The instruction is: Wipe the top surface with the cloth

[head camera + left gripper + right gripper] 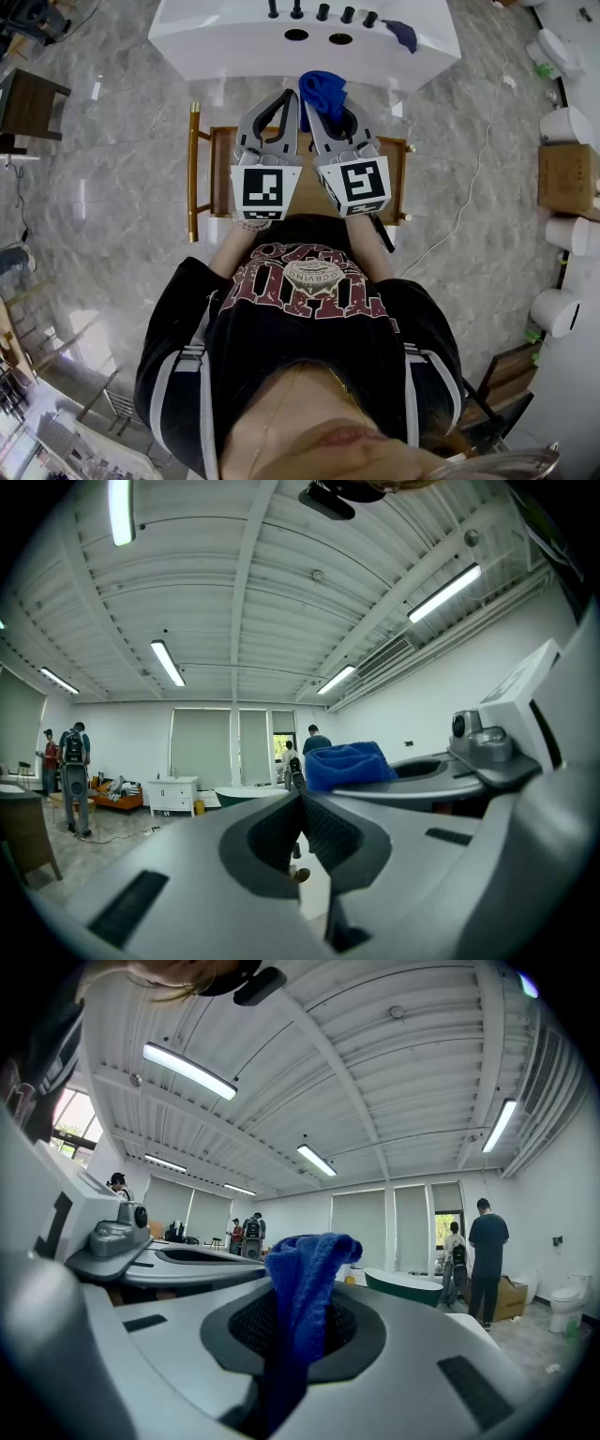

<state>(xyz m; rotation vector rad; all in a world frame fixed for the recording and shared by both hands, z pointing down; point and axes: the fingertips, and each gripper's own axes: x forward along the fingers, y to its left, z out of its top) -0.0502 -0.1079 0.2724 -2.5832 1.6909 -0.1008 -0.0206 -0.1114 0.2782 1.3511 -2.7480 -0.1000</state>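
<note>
Head view — crumpled blue cloth (pixel 323 92)

The cloth (pixel 323 92) is a plain royal blue against the matt grey of the right tool (pixel 326 114) and left tool (pixel 287 97); each tool's marker cube (pixel 265 190) shows black squares on white. The tabletop (pixel 216 37) is glossy white, with black knobs (pixel 322 12) along its far edge and a navy rag (pixel 401 35) at its right end; below the tabletop the floor (pixel 112 169) is grey with pale marbled veining, the chair frame (pixel 194 169) is honey-brown wood, and the person's shirt (pixel 300 328) is black with a maroon-and-white print.
</note>
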